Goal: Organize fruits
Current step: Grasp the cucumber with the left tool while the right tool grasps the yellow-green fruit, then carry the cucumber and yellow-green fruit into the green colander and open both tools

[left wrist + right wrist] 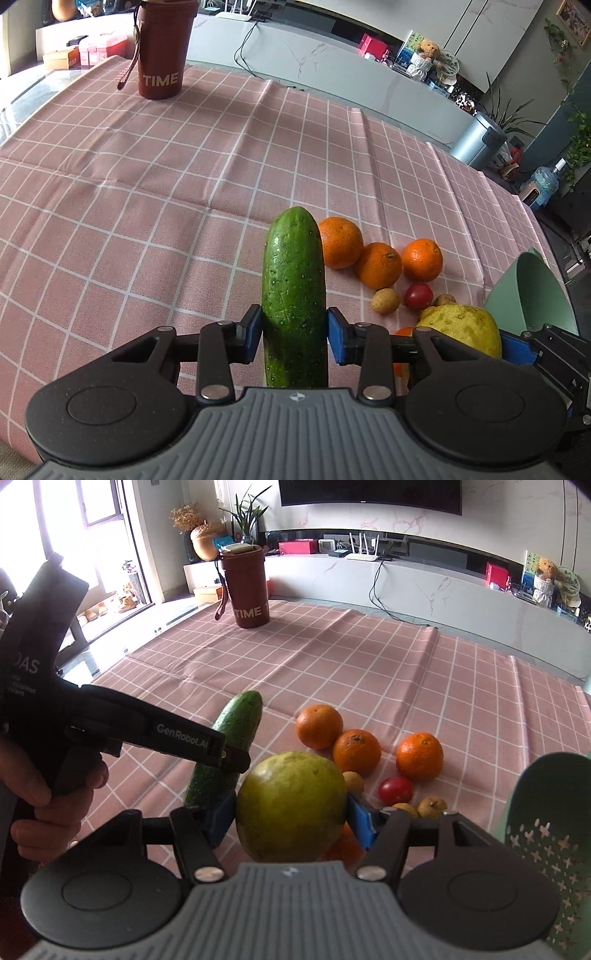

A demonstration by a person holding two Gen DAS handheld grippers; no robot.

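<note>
- While the left tool (293, 332) is clamped on a cucumber (294, 295) with its blue pads (251, 338) pressed to both sides, the cucumber's lower end is hidden behind the tool's grey body at the bottom of the left wrist view.
- From the right wrist view, the same cucumber runs tilted at centre left, its middle crossed by the left tool's black arm; a hand (55, 794) grips that tool's handle at the left edge, mostly cut off.
- The right tool (291, 819) is clamped on a large yellow-green fruit (291, 806) at the lower centre of its view; the left pad is largely hidden by the fruit, and the fruit's underside is cut off by the tool body.
- Behind that fruit an orange-coloured piece shows only as a sliver, too covered to identify.
- Three oranges (319, 726) lie on the pink checked cloth of the tabletop (332, 657), right of centre, with a red tomato (395, 790) and small brownish-yellow fruits (431, 806) nearer the camera, partly hidden by the right tool.
- A green perforated strainer (546, 830) is cut off at the lower right edge.
- A dark red cup (248, 587) marked TIME stands at the far side of the cloth, upper left of centre.
</note>
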